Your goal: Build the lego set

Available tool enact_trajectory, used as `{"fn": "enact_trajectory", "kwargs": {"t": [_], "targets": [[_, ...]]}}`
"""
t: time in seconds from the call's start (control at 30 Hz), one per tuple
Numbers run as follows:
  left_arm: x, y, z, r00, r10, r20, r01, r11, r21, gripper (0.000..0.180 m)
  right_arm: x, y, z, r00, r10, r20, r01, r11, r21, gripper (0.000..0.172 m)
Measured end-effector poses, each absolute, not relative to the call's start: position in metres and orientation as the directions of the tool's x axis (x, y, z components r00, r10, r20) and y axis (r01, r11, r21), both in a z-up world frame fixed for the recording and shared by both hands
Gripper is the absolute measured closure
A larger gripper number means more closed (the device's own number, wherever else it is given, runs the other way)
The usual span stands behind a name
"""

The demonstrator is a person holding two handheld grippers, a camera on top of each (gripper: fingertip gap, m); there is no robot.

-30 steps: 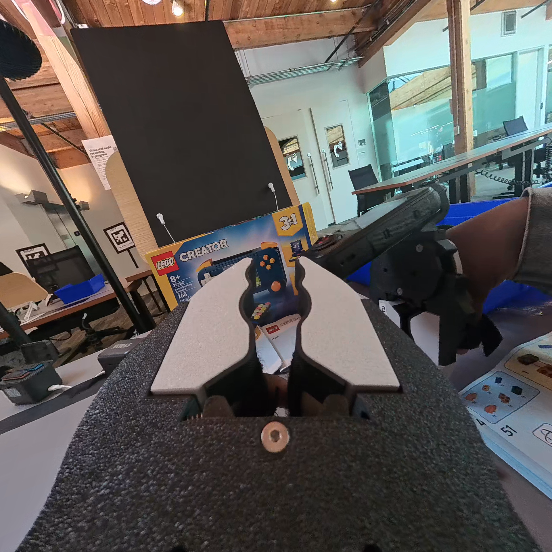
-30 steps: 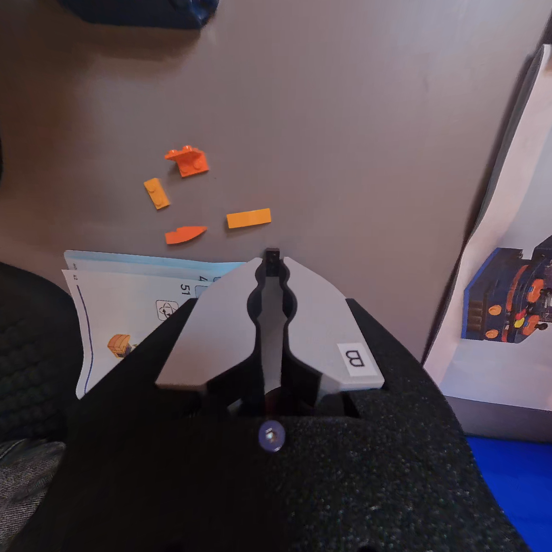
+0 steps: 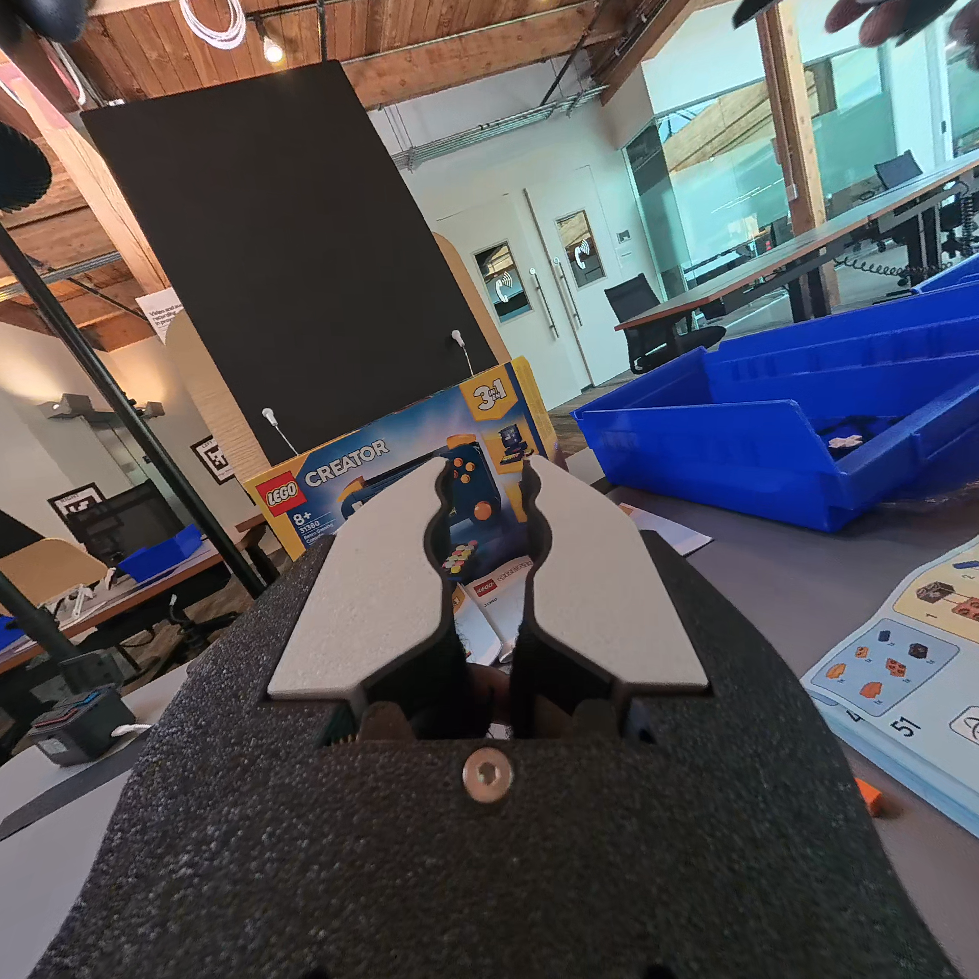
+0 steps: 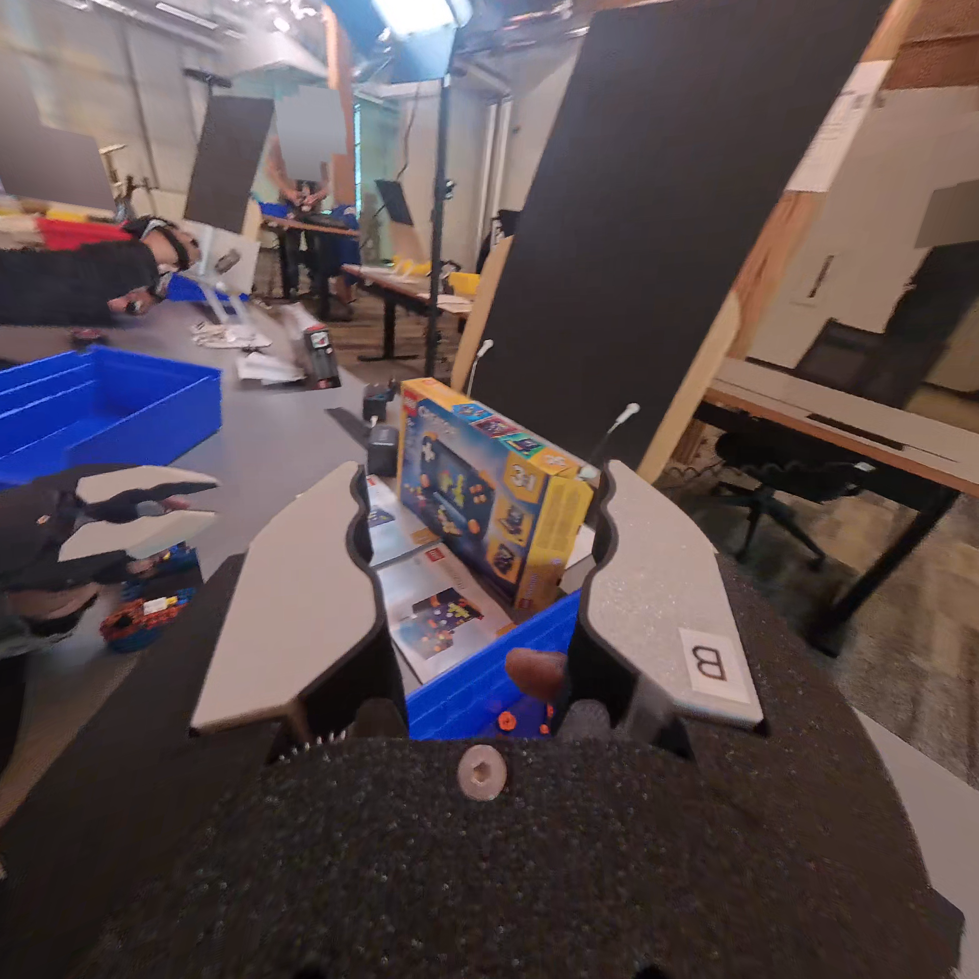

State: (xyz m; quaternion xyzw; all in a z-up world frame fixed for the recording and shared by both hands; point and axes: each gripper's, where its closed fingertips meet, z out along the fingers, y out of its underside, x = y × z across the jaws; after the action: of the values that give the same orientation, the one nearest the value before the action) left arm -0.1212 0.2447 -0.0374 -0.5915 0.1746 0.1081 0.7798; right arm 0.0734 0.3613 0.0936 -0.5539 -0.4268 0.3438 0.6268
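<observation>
Left gripper [image 3: 486, 466] hangs above the grey tabletop [image 3: 784, 556] with its pale fingers [image 3: 381, 572] a small way apart and nothing between them; through the slot shows the upright toy brick box [image 3: 371, 477] at 12 o'clock, standing in front of a tall black panel [image 3: 275, 254]. Folded leaflets [image 3: 492, 598] lie flat just before the box. At 2 o'clock sits a blue plastic bin [image 3: 715, 461] holding a few small pieces (too small to name). At 4 o'clock an open instruction booklet [image 3: 900, 662] lies on the tabletop, and an orange brick [image 3: 868, 797] rests just beside its near edge.

Right gripper [image 4: 479, 474] has its fingers [image 4: 302, 593] spread wide, with only air between the tips. Framed in that gap, at 12 o'clock, is the same toy brick box [image 4: 477, 492] seen from its yellow end, well beyond the tips. Below it, close under the fingers, is the rim of a blue bin [image 4: 477, 683] with small orange pieces [image 4: 507, 719] inside, and a fingertip of the person's hand [image 4: 535, 670] shows against the right finger's base. At 9 o'clock in this view the left gripper [image 4: 212, 498] appears, slightly parted, above a partly built brick model [image 4: 143, 614] of dark blue and orange. Another blue bin [image 4: 106, 408] stands at 10 o'clock.
</observation>
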Motion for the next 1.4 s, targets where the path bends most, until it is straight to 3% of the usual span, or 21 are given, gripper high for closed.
{"fn": "enact_trajectory", "kwargs": {"t": [0.2, 0.37, 0.5, 0.73, 0.87, 1.0, 1.2, 1.33, 1.4], "targets": [[-0.119, 0.244, -0.038, 0.912, -0.046, -0.408, -0.380, 0.282, -0.881, 0.157, 0.102, 0.384, 0.097, 0.528, 0.830, 0.178, 0.019, 0.198, -0.980, 0.073], [-0.115, 0.241, -0.033, 0.917, -0.063, -0.394, -0.356, 0.317, -0.879, 0.157, 0.121, 0.395, 0.121, 0.640, 0.748, 0.176, -0.114, 0.319, -0.941, 0.056], [-0.113, 0.239, -0.031, 0.921, -0.072, -0.383, -0.340, 0.329, -0.881, 0.151, 0.132, 0.400, 0.131, 0.682, 0.719, 0.133, -0.171, 0.334, -0.927, 0.025], [-0.113, 0.241, -0.034, 0.887, -0.032, -0.461, -0.428, 0.318, -0.846, 0.130, 0.144, 0.396, 0.144, 0.742, 0.645, 0.182, -0.163, 0.436, -0.885, 0.025], [-0.112, 0.240, -0.027, 0.896, -0.024, -0.444, -0.409, 0.345, -0.844, 0.085, 0.146, 0.397, 0.143, 0.737, 0.655, 0.166, -0.176, 0.423, -0.889, 0.025], [-0.117, 0.236, -0.017, 0.928, -0.020, -0.371, -0.335, 0.385, -0.860, 0.061, 0.147, 0.399, 0.141, 0.731, 0.666, 0.150, -0.180, 0.400, -0.899, 0.025], [-0.118, 0.230, -0.008, 0.952, -0.057, -0.300, -0.247, 0.432, -0.867, 0.051, 0.140, 0.401, 0.126, 0.679, 0.719, 0.147, -0.143, 0.326, -0.935, 0.026], [-0.113, 0.234, -0.014, 0.944, -0.075, -0.320, -0.263, 0.412, -0.872, 0.050, 0.132, 0.405, 0.103, 0.629, 0.761, 0.161, -0.051, 0.247, -0.968, 0.042], [-0.112, 0.235, -0.016, 0.940, -0.079, -0.331, -0.273, 0.402, -0.874, 0.050, 0.136, 0.413, 0.092, 0.655, 0.737, 0.168, 0.011, 0.213, -0.977, 0.058]]}}
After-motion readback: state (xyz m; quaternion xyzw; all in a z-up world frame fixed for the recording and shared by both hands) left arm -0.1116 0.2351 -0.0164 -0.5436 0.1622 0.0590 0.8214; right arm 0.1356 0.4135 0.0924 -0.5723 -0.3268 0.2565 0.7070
